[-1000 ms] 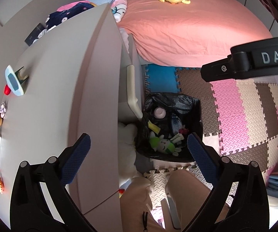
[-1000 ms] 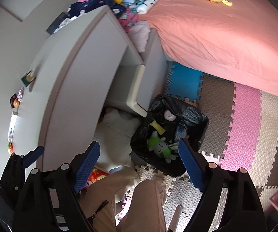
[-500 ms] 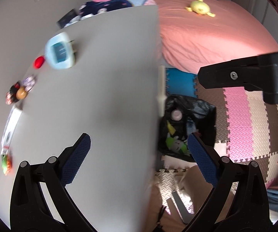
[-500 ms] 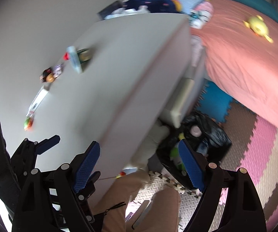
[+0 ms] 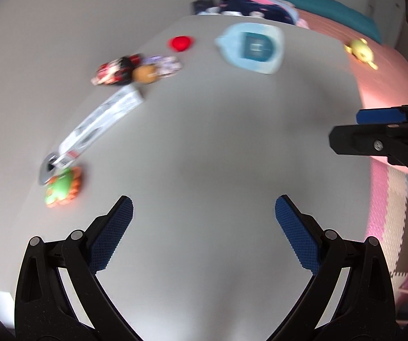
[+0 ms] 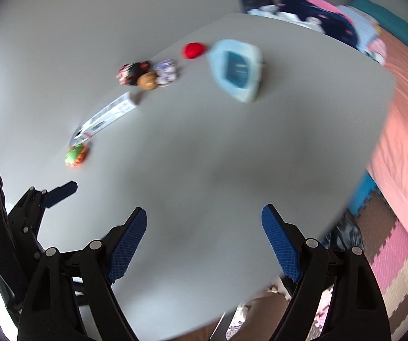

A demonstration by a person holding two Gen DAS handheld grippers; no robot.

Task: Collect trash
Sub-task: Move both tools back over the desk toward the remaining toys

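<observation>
Both wrist views look down on a grey desk top (image 5: pixel 218 147) (image 6: pixel 232 164). Along its far left side lie a flat white wrapper (image 5: pixel 101 122) (image 6: pixel 107 116), a green and orange toy (image 5: pixel 63 186) (image 6: pixel 76 156), a cluster of small figures (image 5: pixel 135 69) (image 6: pixel 147 75) and a red piece (image 5: pixel 180 42) (image 6: pixel 194 49). My left gripper (image 5: pixel 204 207) hangs open above bare desk. My right gripper (image 6: pixel 204 216) is open too, with nothing between its fingers. A sliver of the black trash bag (image 6: pixel 348 233) shows past the desk's right edge.
A light-blue clock-like device (image 5: pixel 253 47) (image 6: pixel 236 69) stands at the back of the desk. A pink bed (image 5: pixel 374 65) (image 6: pixel 402 119) lies to the right, foam floor mats (image 5: pixel 388 227) (image 6: pixel 388 255) below it. A person's leg (image 6: pixel 260 312) shows under the desk edge. The frames are motion-blurred.
Both grippers have swung left and up, away from the trash bag on the floor to above the desk top. The bag has left the left wrist view. Both stayed open.
</observation>
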